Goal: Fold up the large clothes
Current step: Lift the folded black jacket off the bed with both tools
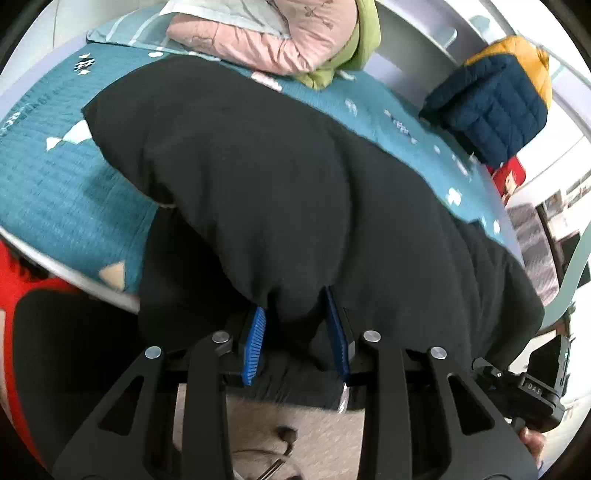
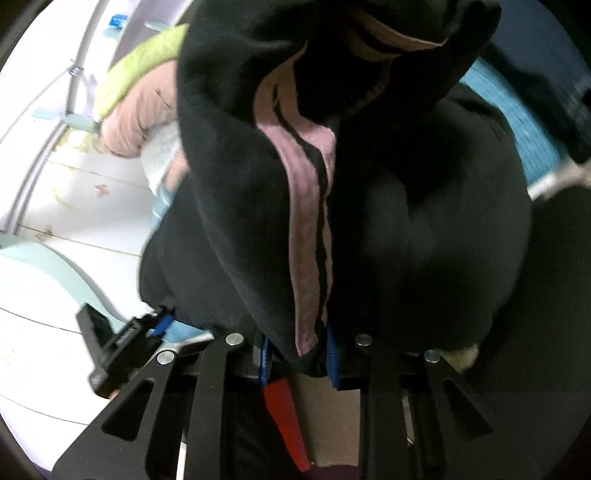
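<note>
A large black garment (image 1: 258,177) lies across the teal bed cover (image 1: 55,177) and hangs over its near edge. My left gripper (image 1: 295,325) is shut on a bunched edge of the black garment between its blue pads (image 1: 255,339). In the right wrist view the same black garment (image 2: 424,221), with a pink lining strip (image 2: 306,221), fills the frame. My right gripper (image 2: 299,354) is shut on its lower edge. The other gripper (image 2: 118,343) shows at the lower left of that view.
A pile of pink and green jackets (image 1: 295,33) sits at the far side of the bed. A navy and yellow puffer jacket (image 1: 495,96) stands at the right. A red garment (image 1: 14,288) is at the left. White tiled floor (image 2: 44,184) lies beside the bed.
</note>
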Demonstrator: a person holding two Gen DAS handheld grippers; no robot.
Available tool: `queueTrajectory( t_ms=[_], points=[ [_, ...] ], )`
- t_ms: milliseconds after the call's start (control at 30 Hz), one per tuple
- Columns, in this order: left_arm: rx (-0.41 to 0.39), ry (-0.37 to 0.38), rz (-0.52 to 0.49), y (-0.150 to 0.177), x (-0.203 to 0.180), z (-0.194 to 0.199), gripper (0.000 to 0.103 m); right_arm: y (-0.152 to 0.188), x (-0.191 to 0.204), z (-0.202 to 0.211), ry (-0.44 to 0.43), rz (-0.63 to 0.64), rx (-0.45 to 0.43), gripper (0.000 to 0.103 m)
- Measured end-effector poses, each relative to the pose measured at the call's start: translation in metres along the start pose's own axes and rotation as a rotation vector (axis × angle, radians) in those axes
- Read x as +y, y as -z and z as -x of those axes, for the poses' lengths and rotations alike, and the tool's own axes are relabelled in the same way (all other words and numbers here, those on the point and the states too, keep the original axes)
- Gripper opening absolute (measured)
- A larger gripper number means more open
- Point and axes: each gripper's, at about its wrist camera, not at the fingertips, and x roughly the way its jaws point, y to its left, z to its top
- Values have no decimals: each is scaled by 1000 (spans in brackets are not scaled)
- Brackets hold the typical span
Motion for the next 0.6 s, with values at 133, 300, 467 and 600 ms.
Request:
queueTrajectory(
  t_ms=[133, 300, 467, 600],
  points=[
    [45, 2, -30, 21, 4, 6, 32, 18, -21, -16, 73, -23, 29, 21],
    [71, -4, -129, 38, -7, 27, 32, 23, -36, -36, 166, -13, 59, 20],
    [87, 40, -137, 40, -14, 47, 41, 16, -38, -39, 176, 0, 82, 21],
    [163, 193, -81, 34, -21, 62, 54, 12, -16, -43, 172, 18, 73, 22]
  ],
)
